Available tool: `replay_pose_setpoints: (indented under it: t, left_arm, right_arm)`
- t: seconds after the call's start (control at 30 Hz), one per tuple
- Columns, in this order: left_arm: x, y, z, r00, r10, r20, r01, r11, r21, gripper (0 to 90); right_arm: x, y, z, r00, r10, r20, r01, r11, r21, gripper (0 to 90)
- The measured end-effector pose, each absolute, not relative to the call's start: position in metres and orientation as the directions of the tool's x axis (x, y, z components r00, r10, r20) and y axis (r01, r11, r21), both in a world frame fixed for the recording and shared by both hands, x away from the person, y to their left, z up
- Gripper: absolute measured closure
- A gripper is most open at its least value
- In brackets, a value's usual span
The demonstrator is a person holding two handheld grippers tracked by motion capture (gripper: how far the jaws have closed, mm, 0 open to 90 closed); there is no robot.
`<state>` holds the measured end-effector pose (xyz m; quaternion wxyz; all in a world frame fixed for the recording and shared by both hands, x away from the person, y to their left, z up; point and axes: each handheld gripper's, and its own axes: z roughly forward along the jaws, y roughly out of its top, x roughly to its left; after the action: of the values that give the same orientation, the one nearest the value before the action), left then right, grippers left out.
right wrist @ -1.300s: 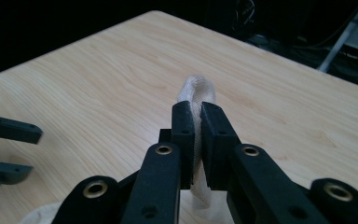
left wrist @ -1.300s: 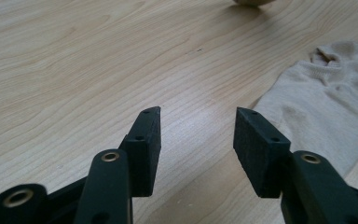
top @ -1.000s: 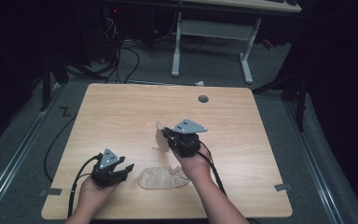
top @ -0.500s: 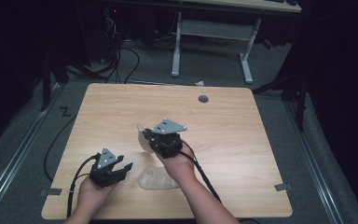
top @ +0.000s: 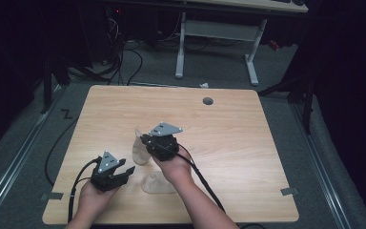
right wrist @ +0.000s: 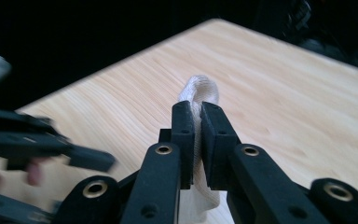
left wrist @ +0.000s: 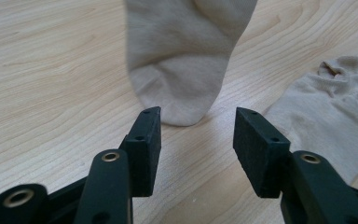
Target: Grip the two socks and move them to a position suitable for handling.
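Observation:
A beige sock (top: 140, 149) hangs from my right gripper (top: 144, 140), whose jaws are shut on its upper edge (right wrist: 198, 91) above the wooden table (top: 228, 129). In the left gripper view the hanging sock (left wrist: 182, 60) dangles just ahead of the jaws, its toe near or on the table. My left gripper (top: 125, 171) stays low by the front left of the table, open (left wrist: 198, 116), with nothing between its fingers. A second beige sock (top: 156, 184) lies flat near the front edge, under the right wrist; it also lies to the right (left wrist: 328, 109) of the left jaws.
A round cable hole (top: 208, 101) sits near the table's far edge. Cables trail from both grippers over the front edge. Behind the table stand white desk legs (top: 181, 43) on a grey floor. The left gripper (right wrist: 37, 147) appears blurred in the right gripper view.
My right gripper has carried the hanging sock leftward and slightly down, toward the left gripper. The left gripper and the flat sock have stayed put.

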<state>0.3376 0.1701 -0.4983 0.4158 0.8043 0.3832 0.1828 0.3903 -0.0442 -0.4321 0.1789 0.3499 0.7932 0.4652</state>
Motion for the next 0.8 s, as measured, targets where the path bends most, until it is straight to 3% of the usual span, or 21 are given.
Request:
replay_pose_setpoints:
  t: [0.43,0.8]
  left_arm:
    - [0.339,0.168,-0.5,0.643,0.766,-0.021,0.471,-0.373,0.8,52.2]
    - [0.34,0.171,-0.501,0.632,0.775,-0.022,0.474,-0.364,0.802,52.4]
  right_arm:
    - [0.411,-0.089,-0.48,-0.577,0.812,0.084,0.528,0.293,0.797,84.3]
    - [0.412,-0.113,-0.499,-0.542,0.838,0.065,0.574,0.312,0.757,84.0]
